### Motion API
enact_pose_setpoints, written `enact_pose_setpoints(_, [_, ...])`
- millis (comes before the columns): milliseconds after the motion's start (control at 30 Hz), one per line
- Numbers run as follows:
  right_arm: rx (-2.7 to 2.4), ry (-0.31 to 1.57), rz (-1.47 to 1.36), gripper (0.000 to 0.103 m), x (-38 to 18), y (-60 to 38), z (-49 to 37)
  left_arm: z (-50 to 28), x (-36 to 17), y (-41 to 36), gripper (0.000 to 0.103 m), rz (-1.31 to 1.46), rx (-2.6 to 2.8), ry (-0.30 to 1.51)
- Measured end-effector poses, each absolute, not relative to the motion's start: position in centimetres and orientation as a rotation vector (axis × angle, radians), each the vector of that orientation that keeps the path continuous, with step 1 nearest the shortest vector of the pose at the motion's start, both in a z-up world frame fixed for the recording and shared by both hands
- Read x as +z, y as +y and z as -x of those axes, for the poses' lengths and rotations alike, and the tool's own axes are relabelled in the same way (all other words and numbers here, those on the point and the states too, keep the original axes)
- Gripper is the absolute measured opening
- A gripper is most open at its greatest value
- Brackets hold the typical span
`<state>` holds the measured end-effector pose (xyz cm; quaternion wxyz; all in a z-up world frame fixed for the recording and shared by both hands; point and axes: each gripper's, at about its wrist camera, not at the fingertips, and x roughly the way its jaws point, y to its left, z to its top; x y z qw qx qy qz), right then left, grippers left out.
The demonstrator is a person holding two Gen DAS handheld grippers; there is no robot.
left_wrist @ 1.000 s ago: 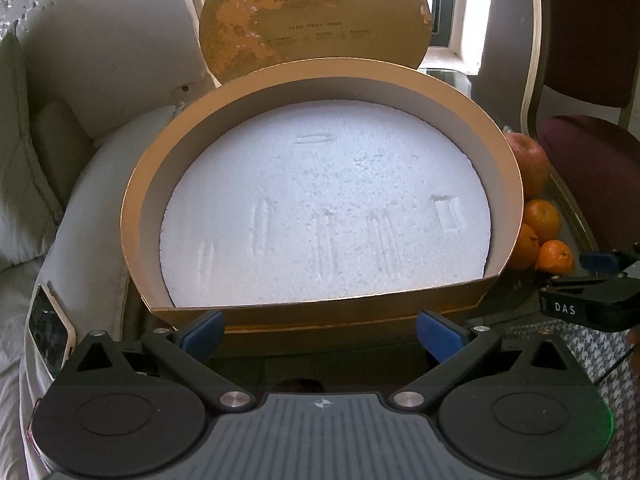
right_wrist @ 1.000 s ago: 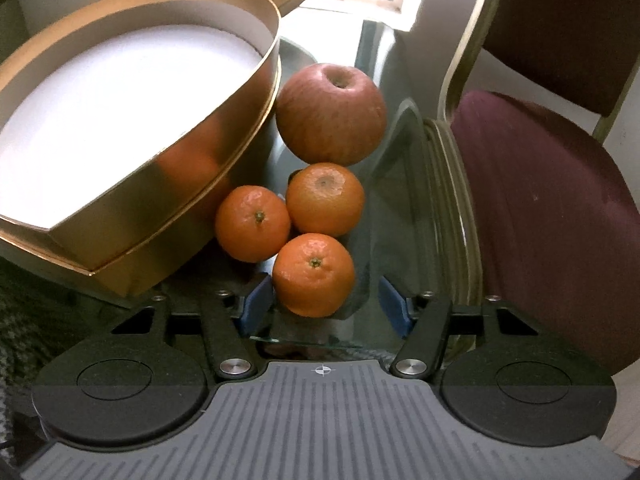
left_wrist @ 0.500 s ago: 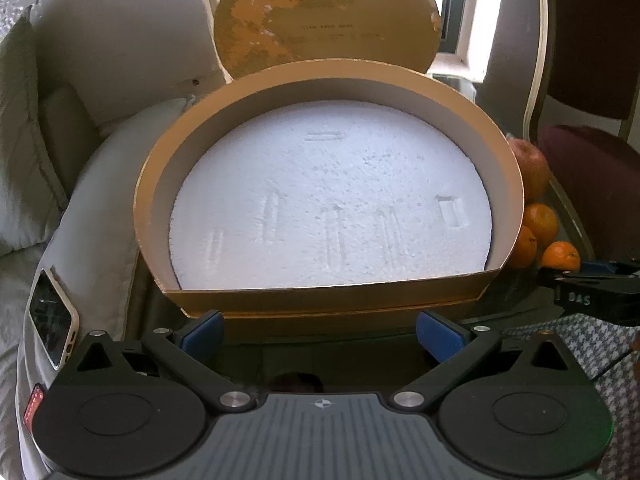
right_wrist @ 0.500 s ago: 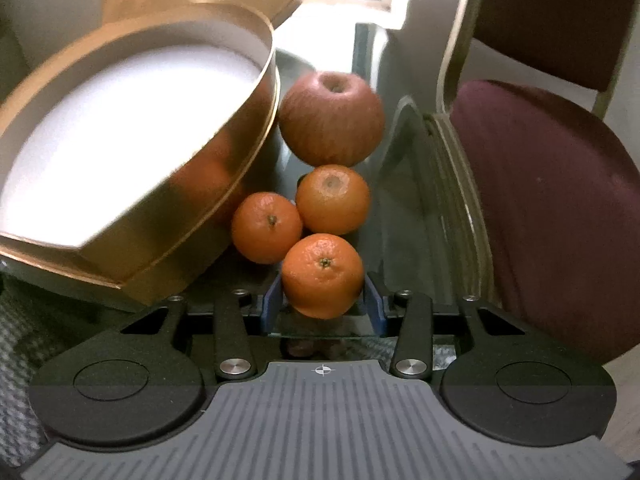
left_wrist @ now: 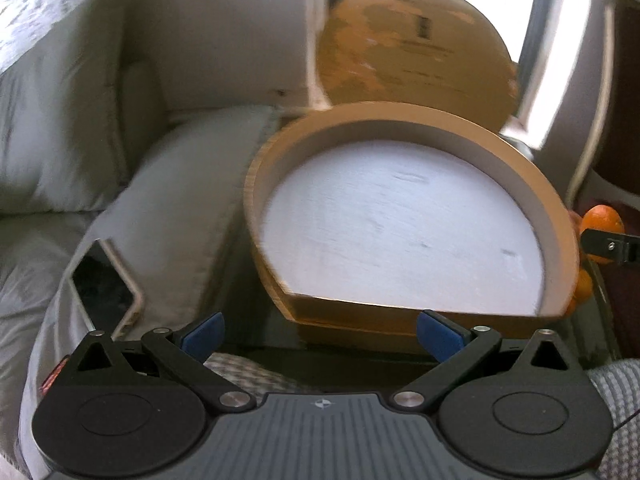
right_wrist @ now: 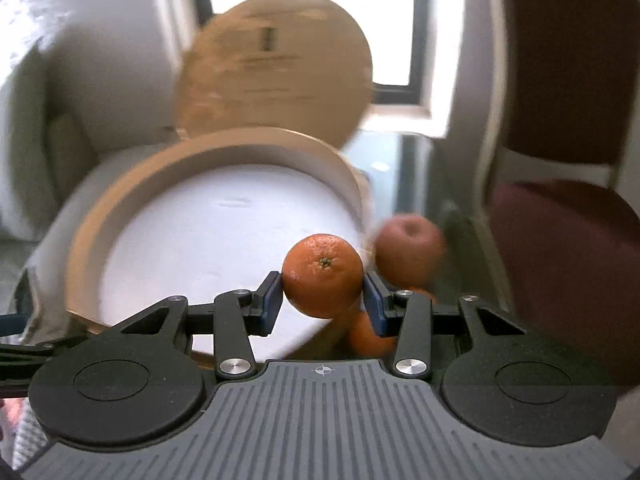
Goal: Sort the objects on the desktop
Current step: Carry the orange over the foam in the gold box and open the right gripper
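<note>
Right gripper (right_wrist: 323, 300): pinching an orange (right_wrist: 322, 275), holding it above the box (right_wrist: 224, 240).
Left gripper (left_wrist: 320, 334): standing spread, gripping nothing.

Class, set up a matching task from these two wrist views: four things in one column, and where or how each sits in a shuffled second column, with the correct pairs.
Things
1. mandarin
2. apple
3. phone
4. lid

Places or states
A. lying on the grey cushion
B. propped upright behind the box
C. clamped between the blue pads of the right tool
D. on the glass table beside the box

Pairs: 1-C, 2-D, 3-A, 4-B
</note>
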<state>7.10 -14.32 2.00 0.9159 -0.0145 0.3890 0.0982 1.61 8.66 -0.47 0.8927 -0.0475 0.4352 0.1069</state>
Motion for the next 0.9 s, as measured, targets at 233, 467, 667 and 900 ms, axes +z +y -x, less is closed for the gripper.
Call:
enact_pose_setpoints(233, [0.350,0.883,0.089,0.045,-0.4,-7.1,-10.1,-1.4,-1.5,12.3,0.102,0.167,0.291,0.920])
enact_pose_setpoints(467, [0.468,0.982,0.139,0.045,-4.4,-1.2,-12.6,-1.8,-2.6,15.0,0.102,0.212,0.345,0.938])
enact_pose_setpoints(667, [0.473,1.030,0.190,0.046,-6.6,1.0,-14.4,-2.1,-3.7,16.1,0.102,0.235,0.363,0.962])
enact_pose_setpoints(900, [0.481,1.060,0.231,0.046,-7.9,2.0,-14.0,-2.5,-4.2,16.4,0.102,0.245,0.363,0.979])
